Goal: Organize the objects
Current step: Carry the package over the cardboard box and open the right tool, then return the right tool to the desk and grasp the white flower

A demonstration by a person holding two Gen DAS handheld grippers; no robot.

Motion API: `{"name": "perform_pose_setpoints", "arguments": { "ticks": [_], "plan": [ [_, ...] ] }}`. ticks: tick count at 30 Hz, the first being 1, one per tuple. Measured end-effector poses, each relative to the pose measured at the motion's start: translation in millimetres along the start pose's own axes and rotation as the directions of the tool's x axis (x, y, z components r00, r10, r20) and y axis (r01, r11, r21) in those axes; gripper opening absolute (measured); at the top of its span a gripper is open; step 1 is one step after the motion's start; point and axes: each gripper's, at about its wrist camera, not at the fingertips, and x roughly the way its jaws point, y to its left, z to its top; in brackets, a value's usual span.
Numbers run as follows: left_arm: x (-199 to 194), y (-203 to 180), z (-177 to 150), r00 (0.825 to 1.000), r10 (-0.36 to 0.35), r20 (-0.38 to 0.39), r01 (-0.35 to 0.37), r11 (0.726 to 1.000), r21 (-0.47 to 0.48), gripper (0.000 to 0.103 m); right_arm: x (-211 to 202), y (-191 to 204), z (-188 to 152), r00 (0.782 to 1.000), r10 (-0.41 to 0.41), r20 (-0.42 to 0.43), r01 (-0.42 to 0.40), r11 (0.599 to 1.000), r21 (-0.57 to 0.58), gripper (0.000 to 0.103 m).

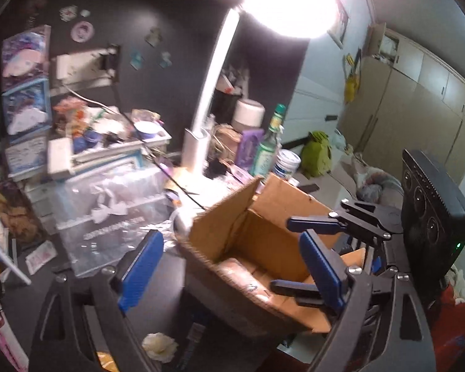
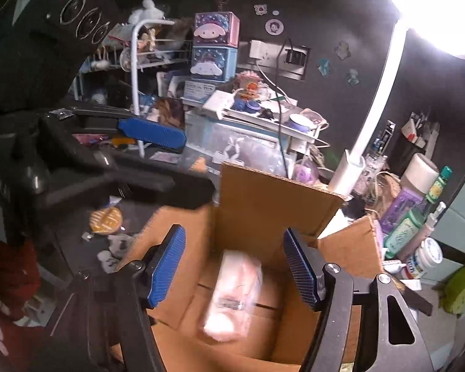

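Both grippers stand with their blue pads spread wide and nothing between them: the right gripper [image 2: 234, 266] hangs over the open cardboard box [image 2: 263, 198], and the left gripper [image 1: 229, 272] reaches toward the same box from its side, its right finger overlapping the box's near wall. On the box floor, seen from the right wrist, lies a pale pink wrapped packet [image 2: 232, 297], too blurred for me to name its contents or read its label. From the left wrist only a sliver of that packet shows at 6 o'clock inside the box, behind the near wall. At 1 o'clock of the box glares a white desk lamp [image 2: 372, 117], its head blown out and washing out whatever lies near it. At 3 o'clock stands a green-capped bottle [image 2: 418, 214] among smaller containers, their lettering unreadable. At 10 o'clock rises a stack of cartoon-printed storage drawers [image 2: 215, 46], partly cut off by the left gripper's black body.
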Motion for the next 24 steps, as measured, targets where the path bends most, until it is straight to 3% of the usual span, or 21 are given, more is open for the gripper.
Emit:
{"name": "perform_pose_setpoints", "arguments": {
  "ticks": [3, 12, 20, 24],
  "plan": [
    [-24, 13, -7, 0.998, 0.044, 0.046, -0.043, 0.999, -0.011, 0.098, -7, 11, 6, 0.999, 0.013, 0.033, -0.013, 1.0, -0.005, 0.063],
    [-87, 71, -58, 0.975, 0.187, 0.123, -0.175, 0.979, -0.102, 0.099, -14, 81, 25, 0.985, 0.145, 0.097, -0.139, 0.988, -0.062, 0.063],
    [-106, 116, -114, 0.953, 0.291, 0.082, -0.273, 0.945, -0.182, 0.099, 40, 145, 17, 0.961, 0.275, -0.02, -0.276, 0.959, -0.071, 0.062],
    [-102, 129, -140, 0.955, 0.294, 0.045, -0.279, 0.938, -0.204, 0.099, 84, 153, -1, 0.969, 0.215, -0.12, -0.22, 0.975, -0.033, 0.062]
  ]
}}
